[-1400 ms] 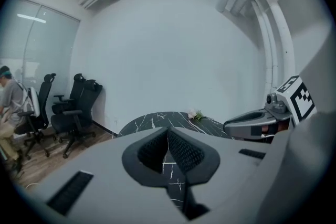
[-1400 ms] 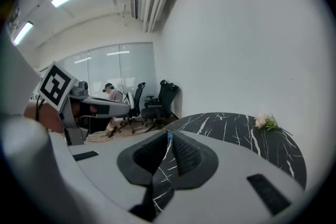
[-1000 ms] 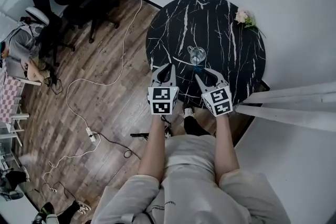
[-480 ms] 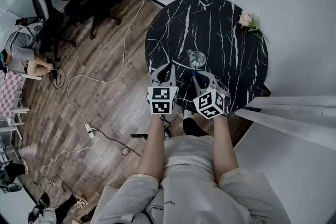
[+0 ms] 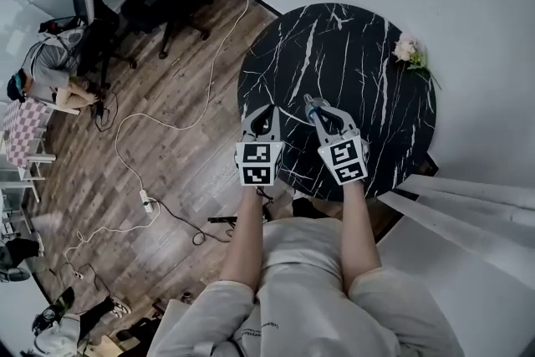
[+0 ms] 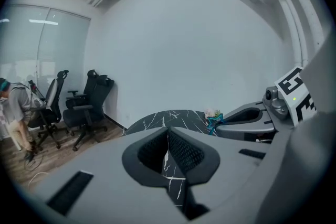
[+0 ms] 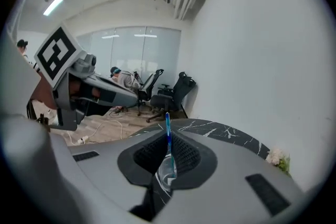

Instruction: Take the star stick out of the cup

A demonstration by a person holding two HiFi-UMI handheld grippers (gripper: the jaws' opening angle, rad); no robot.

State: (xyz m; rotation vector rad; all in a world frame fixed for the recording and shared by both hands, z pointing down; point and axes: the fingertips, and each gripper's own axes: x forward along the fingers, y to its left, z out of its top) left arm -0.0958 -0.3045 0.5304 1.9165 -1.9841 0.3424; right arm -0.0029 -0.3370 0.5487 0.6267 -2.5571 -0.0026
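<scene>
Forward went the right hand-held gripper, clamping the star stick.

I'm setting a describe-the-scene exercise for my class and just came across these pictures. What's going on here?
A person stands at a round black marble table with a two-jaw gripper in each hand. The right gripper is shut on the thin blue star stick, holding it upright over the clear cup. The stick's lower end reaches down to the cup, so it does not look fully out. The left gripper is shut on nothing and is held beside the right one, near the table's edge.
</scene>
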